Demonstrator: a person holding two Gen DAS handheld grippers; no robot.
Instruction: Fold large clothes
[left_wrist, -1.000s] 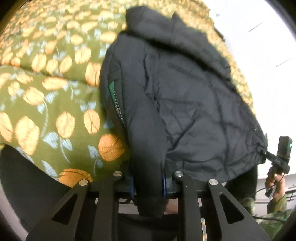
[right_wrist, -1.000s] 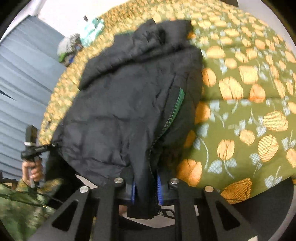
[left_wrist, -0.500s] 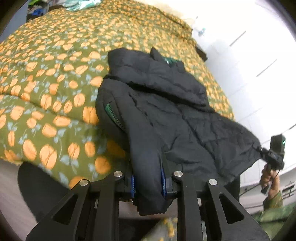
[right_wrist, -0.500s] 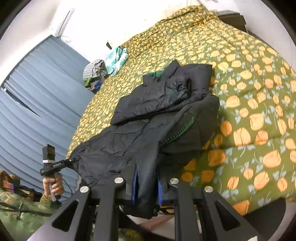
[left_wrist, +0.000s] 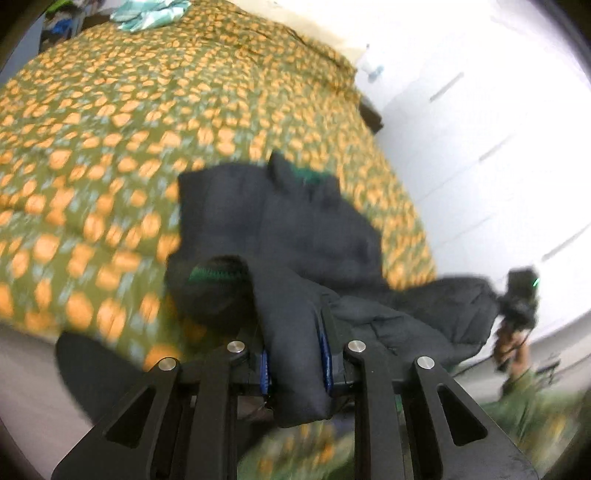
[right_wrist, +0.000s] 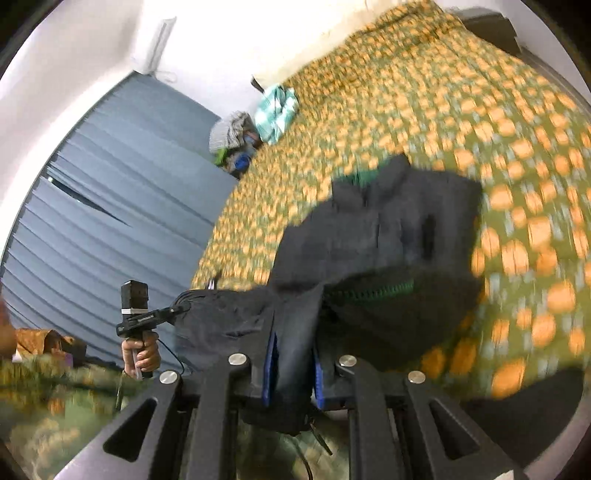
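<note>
A large black padded jacket (left_wrist: 303, 221) with a green-edged zipper lies on the near edge of a bed; its lower hem is lifted off the bed. My left gripper (left_wrist: 294, 363) is shut on one bottom corner of the jacket. My right gripper (right_wrist: 293, 369) is shut on the other bottom corner of the jacket (right_wrist: 388, 236). Each view shows the other gripper out to the side, holding the hem stretched: the right one (left_wrist: 517, 295) and the left one (right_wrist: 147, 317). The collar end rests on the bed. Both views are motion-blurred.
The bed carries a green quilt with orange leaf print (left_wrist: 110, 110). A pile of clothes (right_wrist: 255, 122) sits at the far corner by blue curtains (right_wrist: 110, 206). A white wardrobe wall (left_wrist: 480, 129) runs along the bed's other side.
Both grippers have risen and pulled back from the bed with the jacket's hem. The hem has lifted off the quilt and the jacket now looks farther away and smaller.
</note>
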